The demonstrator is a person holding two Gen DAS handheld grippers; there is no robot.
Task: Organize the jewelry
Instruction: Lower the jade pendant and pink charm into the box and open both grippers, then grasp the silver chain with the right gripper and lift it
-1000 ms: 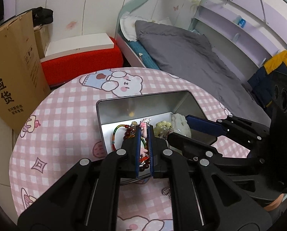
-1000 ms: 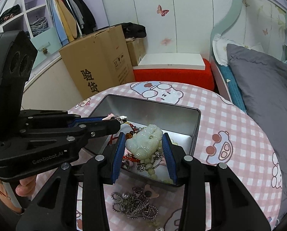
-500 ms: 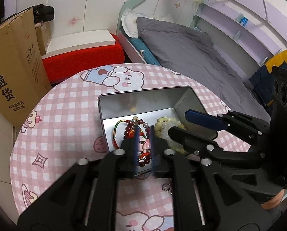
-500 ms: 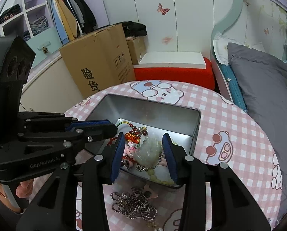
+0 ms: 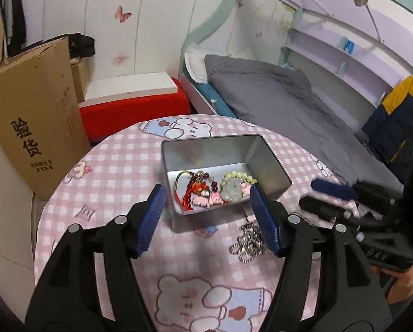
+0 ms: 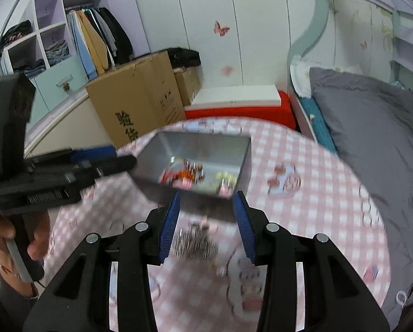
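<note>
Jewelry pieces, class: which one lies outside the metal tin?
The silver chain, heaped on the pink checked tablecloth in front of the tin. The jade pendant, red-bead bracelet and the rest lie inside.

Desk cloth (image 5: 117,166): pink-and-white checks with cartoon bears are being shown.
Tin (image 5: 267,163): plain silver is being shown.
Pendant (image 5: 232,191): pale green is being shown.
Bead bracelet (image 5: 238,176): light yellow-green is being shown.
Chain (image 5: 248,244): silver is being shown.
Left hand-held gripper (image 5: 207,217): black with blue pads is being shown.
Right hand-held gripper (image 6: 207,225): black with blue pads is being shown.
</note>
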